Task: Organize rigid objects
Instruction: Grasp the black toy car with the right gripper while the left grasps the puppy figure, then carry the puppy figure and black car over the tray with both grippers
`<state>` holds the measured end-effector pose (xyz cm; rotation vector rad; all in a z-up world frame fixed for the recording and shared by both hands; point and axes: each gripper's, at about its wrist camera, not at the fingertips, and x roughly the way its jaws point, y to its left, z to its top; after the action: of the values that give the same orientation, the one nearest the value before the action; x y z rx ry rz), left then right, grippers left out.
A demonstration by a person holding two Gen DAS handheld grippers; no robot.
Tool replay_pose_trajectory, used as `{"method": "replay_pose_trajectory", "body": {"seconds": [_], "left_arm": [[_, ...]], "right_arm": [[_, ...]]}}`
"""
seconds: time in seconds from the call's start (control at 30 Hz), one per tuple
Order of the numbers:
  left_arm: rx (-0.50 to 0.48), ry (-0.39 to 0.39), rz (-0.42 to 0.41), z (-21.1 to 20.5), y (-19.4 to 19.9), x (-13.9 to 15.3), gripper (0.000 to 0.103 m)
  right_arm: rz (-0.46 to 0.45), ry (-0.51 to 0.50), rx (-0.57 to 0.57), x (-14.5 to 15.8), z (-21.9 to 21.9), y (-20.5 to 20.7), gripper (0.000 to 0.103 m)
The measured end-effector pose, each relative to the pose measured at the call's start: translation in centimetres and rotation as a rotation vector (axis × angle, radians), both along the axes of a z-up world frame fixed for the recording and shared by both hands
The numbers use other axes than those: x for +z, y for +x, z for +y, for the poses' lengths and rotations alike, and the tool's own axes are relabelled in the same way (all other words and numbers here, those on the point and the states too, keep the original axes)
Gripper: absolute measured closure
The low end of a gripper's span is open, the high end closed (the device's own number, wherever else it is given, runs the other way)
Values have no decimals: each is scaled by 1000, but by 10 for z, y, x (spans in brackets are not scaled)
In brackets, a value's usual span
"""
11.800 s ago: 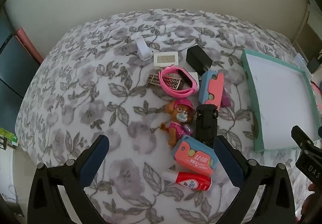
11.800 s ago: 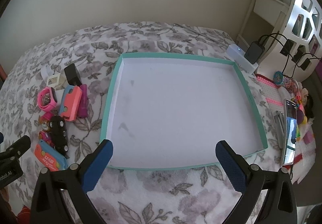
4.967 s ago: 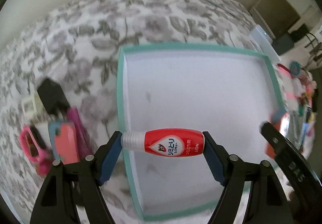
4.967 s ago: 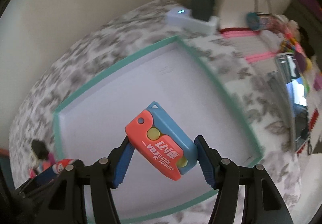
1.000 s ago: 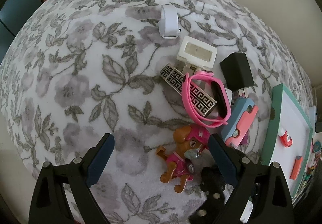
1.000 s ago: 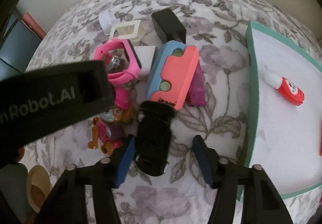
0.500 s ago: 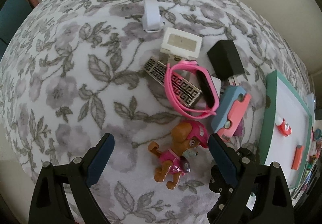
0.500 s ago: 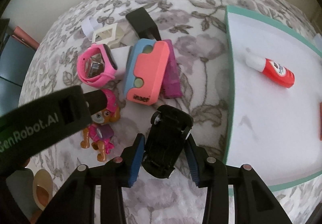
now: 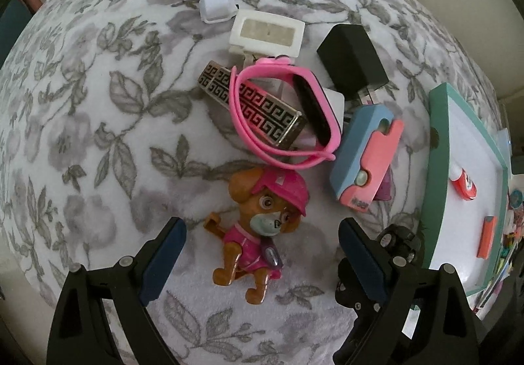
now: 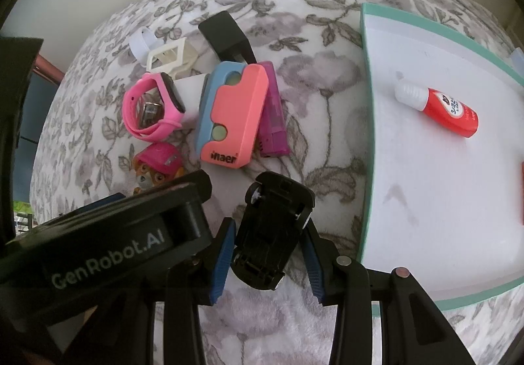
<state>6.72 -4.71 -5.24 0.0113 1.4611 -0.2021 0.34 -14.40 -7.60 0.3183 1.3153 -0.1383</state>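
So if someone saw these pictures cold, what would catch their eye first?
Probably the black toy car, upside down and clamped in the right claw just left of the teal-rimmed tray. Next, the brown puppy figure in pink lying between the open left claw's fingers, with the pink watch above it. The red bottle already lies in the tray.

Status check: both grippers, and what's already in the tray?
Right gripper jaws just closed on black toy car, wheels up. Left gripper open over dog figure. Red bottle in teal tray. Path to tray clear.
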Motion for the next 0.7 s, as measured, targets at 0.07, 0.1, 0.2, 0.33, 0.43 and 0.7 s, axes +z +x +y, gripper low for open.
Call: {"method": "replay_pose_trajectory", "body": {"seconds": [0.07, 0.1, 0.2, 0.33, 0.43, 0.7], "left_arm": [[-5, -2, 1, -1, 1, 0, 14], [-8, -1, 1, -1, 1, 1, 18], [-17, 2, 4, -6, 0, 2, 33], [-24, 1, -4, -3, 0, -2, 41], [-28, -2, -7, -1, 0, -1, 41], [-27, -10, -8, 2, 0, 2, 42]], "right_arm": [[0, 3, -1, 0, -1, 0, 60], [0, 4, -2, 0, -1, 0, 60], [0, 7, -5, 1, -2, -1, 59], [1, 7, -6, 1, -2, 0, 59], [1, 6, -4, 1, -2, 0, 59], [0, 7, -8, 1, -2, 0, 60]]}}
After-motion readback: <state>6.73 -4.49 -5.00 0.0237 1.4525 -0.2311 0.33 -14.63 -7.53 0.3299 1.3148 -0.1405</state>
